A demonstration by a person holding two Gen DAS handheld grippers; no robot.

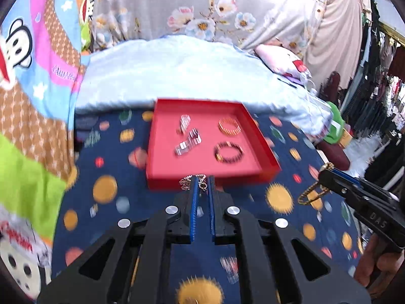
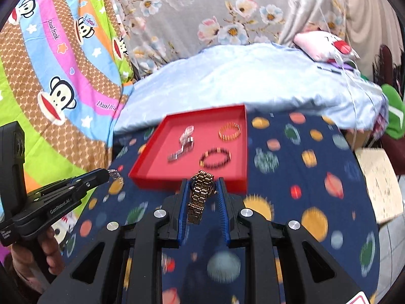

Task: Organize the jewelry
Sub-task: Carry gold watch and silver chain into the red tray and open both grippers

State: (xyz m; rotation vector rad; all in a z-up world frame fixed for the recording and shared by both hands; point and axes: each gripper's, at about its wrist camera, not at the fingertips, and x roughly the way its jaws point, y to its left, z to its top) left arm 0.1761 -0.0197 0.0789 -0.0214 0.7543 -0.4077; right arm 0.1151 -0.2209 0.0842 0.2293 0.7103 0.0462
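A red tray [image 1: 202, 162] lies on a dark blue planet-print cloth [image 1: 114, 157]. It holds a silver watch [image 1: 187, 138], a gold bangle [image 1: 229, 126] and a dark beaded bracelet [image 1: 229, 152]. My left gripper [image 1: 203, 178] hovers at the tray's near edge, shut on a thin chain bracelet [image 1: 187, 179]. In the right wrist view my right gripper [image 2: 202, 181] is shut on a gold watch [image 2: 201, 197] whose band hangs down, also just short of the tray [image 2: 162, 181]. Each gripper shows in the other's view: the right gripper [image 1: 326, 171] with the watch [image 1: 310, 195], the left gripper [image 2: 106, 173] with the chain [image 2: 115, 174].
A light blue quilt [image 1: 177, 71] is bunched up behind the tray. A cartoon-print blanket [image 1: 38, 88] rises at the left. A pink pillow [image 2: 326, 44] lies at the back right. A cardboard box [image 2: 377, 185] sits off the cloth's right edge, and clothes [image 1: 379, 101] hang at far right.
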